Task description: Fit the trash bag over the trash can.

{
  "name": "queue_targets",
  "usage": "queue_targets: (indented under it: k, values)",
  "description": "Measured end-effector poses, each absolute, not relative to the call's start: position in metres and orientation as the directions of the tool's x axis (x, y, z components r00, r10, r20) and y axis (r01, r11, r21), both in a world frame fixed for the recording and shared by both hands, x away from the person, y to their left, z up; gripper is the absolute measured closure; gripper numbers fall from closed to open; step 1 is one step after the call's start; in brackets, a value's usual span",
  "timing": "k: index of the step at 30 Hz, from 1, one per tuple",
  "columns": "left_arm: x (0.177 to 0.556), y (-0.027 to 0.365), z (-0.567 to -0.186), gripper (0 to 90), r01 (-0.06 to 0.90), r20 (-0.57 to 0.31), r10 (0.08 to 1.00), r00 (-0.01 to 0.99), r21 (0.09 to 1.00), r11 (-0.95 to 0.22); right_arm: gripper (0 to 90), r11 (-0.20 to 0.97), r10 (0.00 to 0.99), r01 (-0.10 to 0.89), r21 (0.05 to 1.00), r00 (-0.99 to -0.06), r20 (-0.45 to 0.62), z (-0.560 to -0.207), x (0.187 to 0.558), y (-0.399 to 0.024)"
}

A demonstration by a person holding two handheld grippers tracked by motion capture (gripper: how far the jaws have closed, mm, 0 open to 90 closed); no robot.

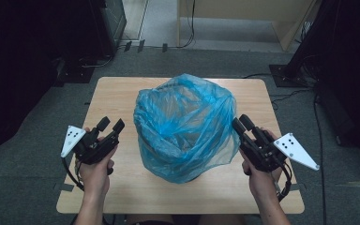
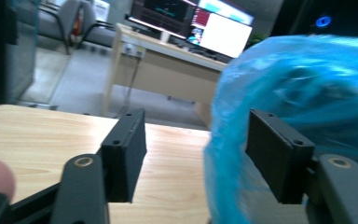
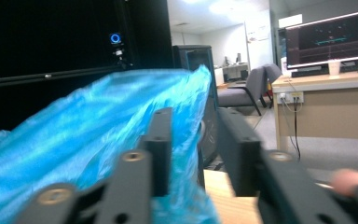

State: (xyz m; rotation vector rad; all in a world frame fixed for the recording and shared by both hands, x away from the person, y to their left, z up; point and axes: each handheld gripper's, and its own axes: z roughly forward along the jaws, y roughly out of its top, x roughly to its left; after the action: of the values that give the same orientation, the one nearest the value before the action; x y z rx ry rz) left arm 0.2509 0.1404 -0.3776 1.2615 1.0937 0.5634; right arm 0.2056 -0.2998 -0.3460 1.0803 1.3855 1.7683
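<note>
A: A blue plastic bag (image 1: pixel 183 126), draped over a dark bin at the middle of the wooden tabletop (image 1: pixel 117 93), billows loose and crumpled above the rim.

B: And the tongs?

A: The left tongs (image 1: pixel 111 125) stand apart just off the bag's left side, nothing between the jaws. The right tongs (image 1: pixel 240 123) sit against the bag's right edge with a narrow gap; in the right gripper view the film lies along one jaw, but whether it is pinched I cannot tell.

B: What could go wrong?

A: As I judge it, with only one side in reach of a grip, a pull from the right could drag the thin film off the rim or tear it. The left jaws could also close on air beside the slack folds, leaving that side sagging into the bin.
</note>
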Motion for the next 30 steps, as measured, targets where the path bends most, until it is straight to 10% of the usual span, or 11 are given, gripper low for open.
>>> queue_targets:
  k: [4,19,30]
  values:
    - [0.227,0.127,-0.377,32.6,0.202,-0.308,0.792,0.528,0.951,0.236,90.0,-0.229,0.874,0.029,0.973,-0.434,0.219,-0.360,0.204,-0.296]
    - [0.211,0.089,-0.399,24.2,0.201,-0.272,0.709,0.651,0.962,0.184,90.0,-0.081,0.910,0.151,0.985,-0.393,0.135,-0.410,0.204,-0.291]
    - [0.211,0.092,-0.403,77.9,0.137,-0.211,0.730,0.650,0.978,0.160,81.0,-0.201,0.901,0.085,0.976,-0.375,0.218,-0.411,0.201,-0.321]
